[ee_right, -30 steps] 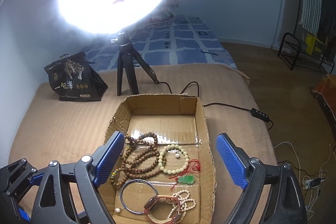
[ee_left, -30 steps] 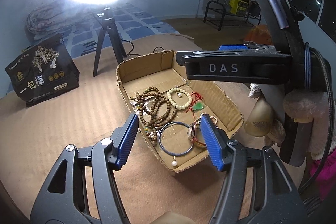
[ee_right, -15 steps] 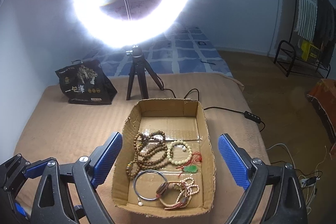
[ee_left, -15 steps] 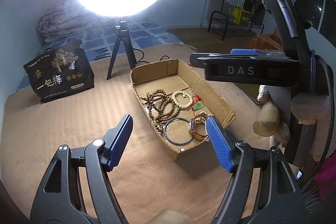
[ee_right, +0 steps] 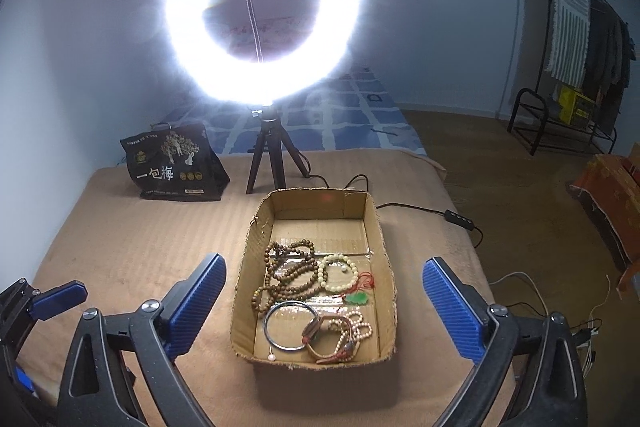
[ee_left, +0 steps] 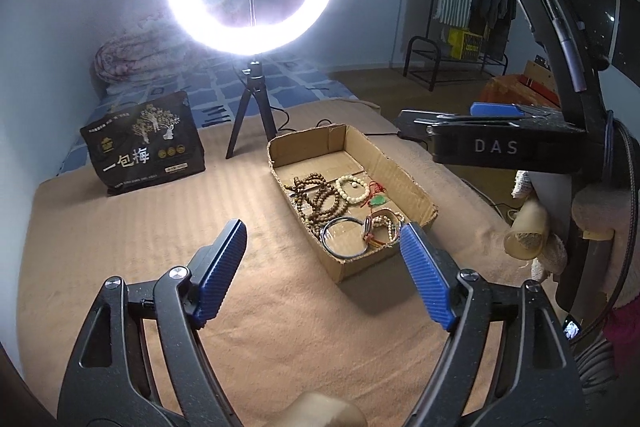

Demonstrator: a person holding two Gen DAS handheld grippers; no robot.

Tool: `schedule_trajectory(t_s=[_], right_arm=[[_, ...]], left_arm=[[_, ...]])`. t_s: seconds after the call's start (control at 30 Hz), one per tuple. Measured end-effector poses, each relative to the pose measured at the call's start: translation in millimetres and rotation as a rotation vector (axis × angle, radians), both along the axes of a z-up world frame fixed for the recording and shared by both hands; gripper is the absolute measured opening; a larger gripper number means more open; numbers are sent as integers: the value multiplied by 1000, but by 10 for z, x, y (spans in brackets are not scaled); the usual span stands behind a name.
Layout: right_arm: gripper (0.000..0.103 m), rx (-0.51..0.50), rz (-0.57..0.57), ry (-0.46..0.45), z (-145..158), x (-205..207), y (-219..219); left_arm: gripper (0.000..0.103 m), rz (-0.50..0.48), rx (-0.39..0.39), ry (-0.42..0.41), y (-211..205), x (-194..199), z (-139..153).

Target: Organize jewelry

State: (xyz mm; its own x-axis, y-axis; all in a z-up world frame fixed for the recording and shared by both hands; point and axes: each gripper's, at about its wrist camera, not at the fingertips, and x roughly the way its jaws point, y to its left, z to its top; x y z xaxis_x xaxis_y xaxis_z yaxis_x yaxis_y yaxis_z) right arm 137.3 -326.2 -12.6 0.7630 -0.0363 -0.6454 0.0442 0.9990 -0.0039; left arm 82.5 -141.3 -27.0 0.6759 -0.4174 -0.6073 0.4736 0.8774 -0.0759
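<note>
One black bag (ee_right: pixel 174 163) with white writing stands at the far left on the tan bed cover (ee_right: pixel 132 239). Next to it, one ring light (ee_right: pixel 260 15) glows on one small tripod (ee_right: pixel 268 159). In the middle sits one cardboard box (ee_right: pixel 384 259), and all the jewelry lies inside it: one long string of brown beads (ee_right: pixel 286 277), one pale bead bracelet (ee_right: pixel 339 271), one green charm (ee_right: pixel 357 298) on red cord, one metal bangle (ee_right: pixel 291 325), and a small heap of pinkish beads (ee_right: pixel 352 327) by a watch. The left gripper (ee_left: pixel 322 269) and the right gripper (ee_right: pixel 322 301) hang near the box. Both sets of jaws are opening wide and hold nothing.
</note>
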Motion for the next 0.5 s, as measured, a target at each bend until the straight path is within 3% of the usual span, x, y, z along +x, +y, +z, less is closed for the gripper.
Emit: schedule_trajectory(t_s=[0.5], right_arm=[[103, -13, -13, -68, 153, -475, 17]], left_arm=[[95, 29, 23, -48, 50, -335, 148]])
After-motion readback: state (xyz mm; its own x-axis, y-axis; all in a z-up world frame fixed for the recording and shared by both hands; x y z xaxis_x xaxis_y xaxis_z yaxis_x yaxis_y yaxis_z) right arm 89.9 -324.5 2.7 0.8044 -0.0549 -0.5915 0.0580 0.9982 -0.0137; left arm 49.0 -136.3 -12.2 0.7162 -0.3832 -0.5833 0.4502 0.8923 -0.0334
